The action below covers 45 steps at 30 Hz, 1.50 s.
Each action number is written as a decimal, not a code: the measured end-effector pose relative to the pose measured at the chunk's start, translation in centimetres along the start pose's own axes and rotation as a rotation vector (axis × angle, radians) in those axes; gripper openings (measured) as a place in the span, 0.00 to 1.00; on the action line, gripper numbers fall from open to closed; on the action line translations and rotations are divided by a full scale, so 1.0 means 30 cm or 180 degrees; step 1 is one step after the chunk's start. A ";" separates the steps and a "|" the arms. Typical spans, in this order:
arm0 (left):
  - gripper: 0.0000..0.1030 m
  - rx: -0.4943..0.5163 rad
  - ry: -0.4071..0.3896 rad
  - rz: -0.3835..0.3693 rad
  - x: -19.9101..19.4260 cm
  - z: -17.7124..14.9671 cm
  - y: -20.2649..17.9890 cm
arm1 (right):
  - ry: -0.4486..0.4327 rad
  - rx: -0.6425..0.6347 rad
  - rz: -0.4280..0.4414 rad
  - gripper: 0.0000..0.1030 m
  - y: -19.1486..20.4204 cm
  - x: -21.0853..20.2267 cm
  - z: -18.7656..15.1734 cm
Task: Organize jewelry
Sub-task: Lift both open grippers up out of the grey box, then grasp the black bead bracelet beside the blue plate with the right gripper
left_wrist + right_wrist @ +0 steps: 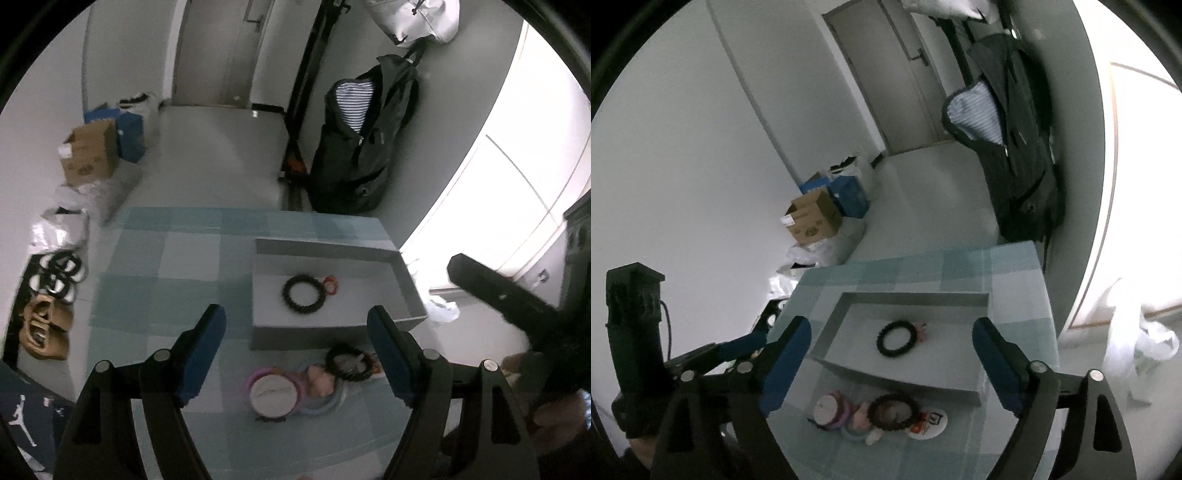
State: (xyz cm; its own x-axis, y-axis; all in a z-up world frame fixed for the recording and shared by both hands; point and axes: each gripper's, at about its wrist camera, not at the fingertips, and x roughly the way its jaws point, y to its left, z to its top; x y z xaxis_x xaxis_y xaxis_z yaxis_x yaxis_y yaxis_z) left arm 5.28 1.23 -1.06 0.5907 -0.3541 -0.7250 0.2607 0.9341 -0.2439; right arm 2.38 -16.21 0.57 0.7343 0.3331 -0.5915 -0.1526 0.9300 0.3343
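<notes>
Both grippers, left gripper [295, 350] and right gripper [890, 363], hang released; lower one squarely over the dark beaded bracelet [894, 407] below its jaws, then carry it forward into the gray tray [827, 363].

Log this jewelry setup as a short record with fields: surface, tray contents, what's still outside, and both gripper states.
Surface: checked blue-green tablecloth
Tray: grey tray, holds black beaded bracelet and a small red item
Outside tray: pile with another dark beaded bracelet and a pink-rimmed round piece, on the cloth in front of the tray
Left hand-held gripper: open, empty
Right hand-held gripper: open, empty
</notes>
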 end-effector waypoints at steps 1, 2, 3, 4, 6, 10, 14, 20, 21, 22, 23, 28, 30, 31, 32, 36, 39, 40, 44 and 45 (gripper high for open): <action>0.73 0.0009 -0.0011 0.0060 -0.003 -0.007 0.002 | -0.0012 -0.0026 -0.0002 0.90 0.006 -0.007 -0.006; 0.73 0.0012 -0.0010 0.0121 -0.003 -0.016 0.004 | -0.0017 -0.0047 0.0001 0.91 0.011 -0.013 -0.012; 0.73 -0.0002 -0.0003 0.0180 -0.002 -0.026 0.008 | -0.0019 -0.0066 0.0004 0.91 0.013 -0.017 -0.021; 0.73 -0.0036 0.0030 0.0301 0.000 -0.038 0.014 | -0.0013 -0.0080 -0.0001 0.91 0.014 -0.023 -0.028; 0.73 -0.0075 0.0097 0.0434 0.002 -0.062 0.024 | 0.0012 -0.0091 -0.0023 0.92 0.013 -0.024 -0.039; 0.73 -0.0117 0.0175 0.0506 0.005 -0.100 0.035 | 0.0081 -0.0102 -0.0063 0.92 -0.008 -0.032 -0.078; 0.73 -0.0060 0.0226 0.0519 0.011 -0.129 0.038 | 0.0195 -0.0115 -0.0038 0.92 -0.026 -0.029 -0.115; 0.73 -0.0129 0.0472 0.0431 0.040 -0.170 0.083 | 0.0503 -0.0134 0.0026 0.92 -0.036 0.015 -0.183; 0.73 -0.0158 0.0521 0.0399 0.049 -0.177 0.094 | 0.0556 -0.0117 0.0028 0.92 -0.040 0.026 -0.193; 0.73 -0.0188 0.0571 0.0384 0.057 -0.183 0.102 | 0.0607 -0.0092 0.0047 0.92 -0.044 0.037 -0.202; 0.73 -0.0204 0.0603 0.0380 0.062 -0.188 0.107 | 0.0670 -0.0067 0.0081 0.91 -0.047 0.051 -0.211; 0.73 -0.0249 0.0686 0.0354 0.080 -0.195 0.126 | 0.0908 -0.0124 0.0144 0.82 -0.027 0.124 -0.248; 0.73 -0.0271 0.0690 0.0329 0.082 -0.190 0.129 | 0.0954 -0.0182 0.0134 0.79 -0.016 0.148 -0.258; 0.73 -0.0276 0.0693 0.0318 0.082 -0.186 0.128 | 0.0979 -0.0202 0.0122 0.77 -0.009 0.163 -0.261; 0.73 -0.0275 0.0694 0.0313 0.083 -0.184 0.133 | 0.0993 -0.0207 0.0094 0.77 -0.006 0.175 -0.261; 0.73 -0.0259 0.0704 0.0308 0.086 -0.184 0.138 | 0.1033 -0.0162 0.0006 0.72 0.003 0.221 -0.251; 0.73 -0.0250 0.0710 0.0317 0.089 -0.184 0.146 | 0.1065 -0.0179 -0.0084 0.67 0.010 0.249 -0.243; 0.73 -0.0244 0.0718 0.0325 0.092 -0.185 0.149 | 0.1087 -0.0185 -0.0105 0.62 0.013 0.258 -0.240; 0.73 -0.0289 0.0750 0.0291 0.102 -0.177 0.165 | 0.1125 -0.0304 -0.0214 0.58 0.033 0.277 -0.238; 0.73 -0.0303 0.0755 0.0279 0.103 -0.175 0.167 | 0.1125 -0.0342 -0.0240 0.56 0.038 0.279 -0.239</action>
State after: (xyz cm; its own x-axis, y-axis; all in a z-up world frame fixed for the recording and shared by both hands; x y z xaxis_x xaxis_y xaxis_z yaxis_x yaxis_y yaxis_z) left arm 4.40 5.06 -7.88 0.4095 -0.2617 -0.8740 0.1368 0.9648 -0.2248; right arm 3.60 -11.25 -9.27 0.4754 0.2785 -0.8345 -0.1892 0.9587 0.2122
